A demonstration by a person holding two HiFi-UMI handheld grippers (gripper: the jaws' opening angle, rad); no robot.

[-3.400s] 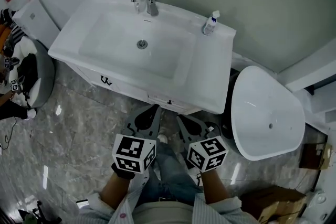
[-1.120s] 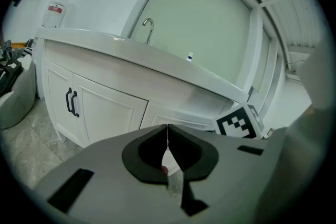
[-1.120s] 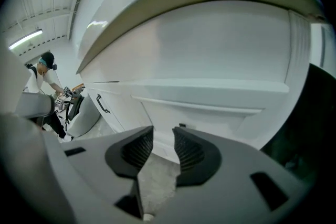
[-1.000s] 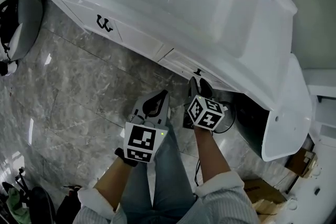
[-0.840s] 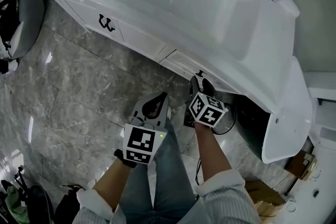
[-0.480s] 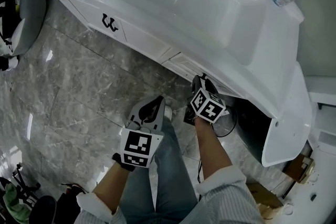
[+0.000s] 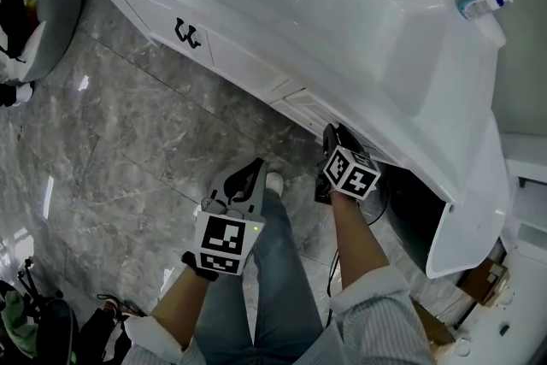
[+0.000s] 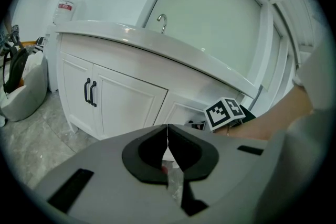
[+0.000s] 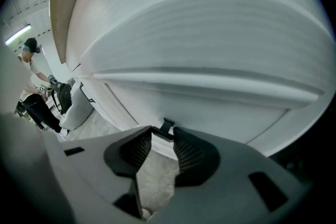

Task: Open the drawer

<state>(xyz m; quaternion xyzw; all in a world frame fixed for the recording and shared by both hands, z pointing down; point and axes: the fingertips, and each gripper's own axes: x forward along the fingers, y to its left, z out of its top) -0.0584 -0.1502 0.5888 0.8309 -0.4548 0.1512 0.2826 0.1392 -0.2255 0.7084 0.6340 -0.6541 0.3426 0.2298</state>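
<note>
The white drawer (image 7: pixel 301 105) sits under the basin counter, to the right of the cupboard doors. In the right gripper view its small black handle (image 9: pixel 166 128) lies across the gap between my right gripper's (image 9: pixel 163 137) tips, and the jaws are closing on it, touching both ends. From the head view my right gripper (image 7: pixel 330 138) reaches in under the counter edge, which hides the handle. My left gripper (image 7: pixel 254 170) hangs over the floor left of it, shut with nothing held. Its tips (image 8: pixel 167 129) meet, pointing at the drawer (image 8: pixel 181 113).
The basin counter (image 7: pixel 402 64) overhangs the drawer, with a small bottle (image 7: pixel 484 0) at its right end. Two cupboard doors with black handles (image 7: pixel 186 33) stand to the left. A white fixture (image 7: pixel 468 184) and a cable (image 7: pixel 377 199) are at the right. A person (image 9: pixel 32 93) stands far left.
My right gripper has moved forward and down to the drawer front and now has the handle between its tips. My left gripper has sunk a little and dropped back from the cabinet.
</note>
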